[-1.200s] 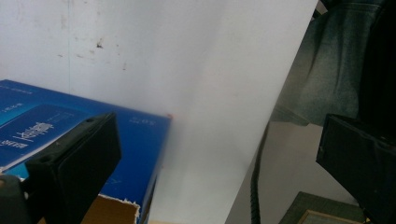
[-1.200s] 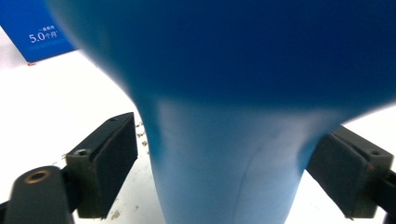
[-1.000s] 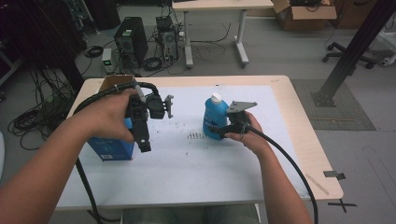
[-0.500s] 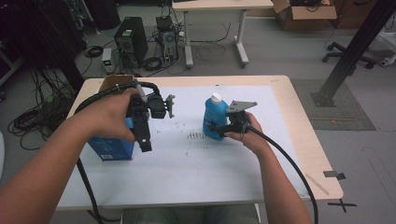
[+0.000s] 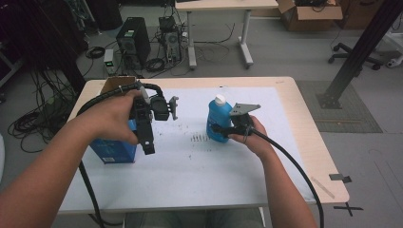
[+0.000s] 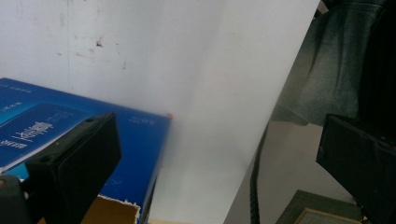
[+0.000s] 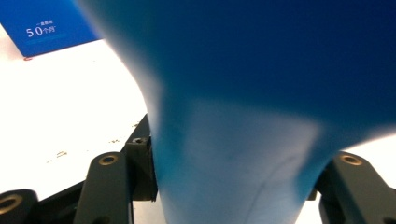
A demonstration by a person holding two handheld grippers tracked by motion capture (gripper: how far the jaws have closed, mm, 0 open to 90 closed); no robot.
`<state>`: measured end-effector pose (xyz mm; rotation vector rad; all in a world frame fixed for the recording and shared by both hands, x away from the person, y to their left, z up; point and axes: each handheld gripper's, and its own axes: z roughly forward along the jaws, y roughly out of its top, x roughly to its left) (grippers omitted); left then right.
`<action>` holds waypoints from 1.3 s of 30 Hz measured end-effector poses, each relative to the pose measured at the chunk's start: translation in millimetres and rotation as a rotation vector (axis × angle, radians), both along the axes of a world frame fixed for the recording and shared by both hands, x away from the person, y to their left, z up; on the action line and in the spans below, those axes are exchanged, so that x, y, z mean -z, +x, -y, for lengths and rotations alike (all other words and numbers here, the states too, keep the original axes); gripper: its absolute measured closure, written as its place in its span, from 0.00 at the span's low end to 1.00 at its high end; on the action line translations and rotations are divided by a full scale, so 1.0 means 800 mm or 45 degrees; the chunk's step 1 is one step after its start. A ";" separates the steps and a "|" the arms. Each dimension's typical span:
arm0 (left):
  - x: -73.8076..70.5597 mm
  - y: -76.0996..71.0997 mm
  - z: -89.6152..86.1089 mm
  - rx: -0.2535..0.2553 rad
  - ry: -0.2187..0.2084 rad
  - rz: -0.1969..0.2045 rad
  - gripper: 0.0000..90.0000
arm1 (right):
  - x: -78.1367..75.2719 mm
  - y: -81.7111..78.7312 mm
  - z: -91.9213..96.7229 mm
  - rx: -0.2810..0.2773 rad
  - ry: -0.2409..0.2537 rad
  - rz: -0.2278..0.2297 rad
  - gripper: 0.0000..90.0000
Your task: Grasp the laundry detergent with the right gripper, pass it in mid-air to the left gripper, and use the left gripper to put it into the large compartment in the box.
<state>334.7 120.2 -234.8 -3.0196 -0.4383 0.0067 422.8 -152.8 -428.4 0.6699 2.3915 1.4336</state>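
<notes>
A blue bottle (image 5: 216, 121) with a white cap stands upright on the white sheet right of centre. My right gripper (image 5: 224, 131) is shut on its lower body from the right; in the right gripper view the bottle (image 7: 243, 93) sits between the two jaws of this gripper (image 7: 233, 186). My left gripper (image 5: 147, 142) hovers over a blue box (image 5: 114, 151) at the left, pointing down and toward the person. In the left gripper view that gripper (image 6: 215, 140) is open wide with nothing between its jaws, above the box's (image 6: 56, 121) corner.
A white sheet (image 5: 190, 171) covers the wooden table (image 5: 309, 142). Dark specks (image 5: 199, 138) lie left of the bottle. The blue box's brown top flap (image 5: 114, 84) is open. Cables trail from both grippers toward the near edge. Desks, computers and boxes stand beyond.
</notes>
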 end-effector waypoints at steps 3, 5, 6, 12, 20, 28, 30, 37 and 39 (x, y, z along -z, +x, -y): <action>0.001 0.000 0.001 0.001 0.001 -0.004 0.00 | 0.001 0.000 0.000 0.010 0.010 -0.002 0.48; 0.001 0.001 0.002 0.003 0.004 -0.002 0.00 | 0.001 0.000 0.001 0.007 0.013 -0.003 0.50; 0.001 0.001 0.003 0.002 0.001 -0.003 0.00 | 0.000 0.000 0.000 0.007 0.007 -0.002 0.50; -0.001 0.000 0.007 0.021 -0.003 -0.001 0.00 | -0.004 0.000 0.001 -0.009 0.017 -0.027 0.51; -0.002 0.001 0.013 0.025 -0.008 0.006 0.00 | -0.037 -0.012 0.009 -0.127 0.001 0.023 0.51; -0.009 0.002 0.019 0.036 -0.021 0.019 0.00 | -0.065 -0.028 0.025 -0.242 -0.010 0.031 0.51; -0.010 0.002 0.021 0.040 -0.024 0.020 0.00 | -0.071 -0.033 0.027 -0.279 -0.016 0.032 0.51; -0.011 0.001 0.025 0.052 -0.015 0.012 0.00 | -0.083 -0.048 0.033 -0.408 -0.037 0.019 0.51; -0.011 0.000 0.026 0.051 -0.014 0.013 0.00 | -0.085 -0.053 0.033 -0.440 -0.043 0.016 0.51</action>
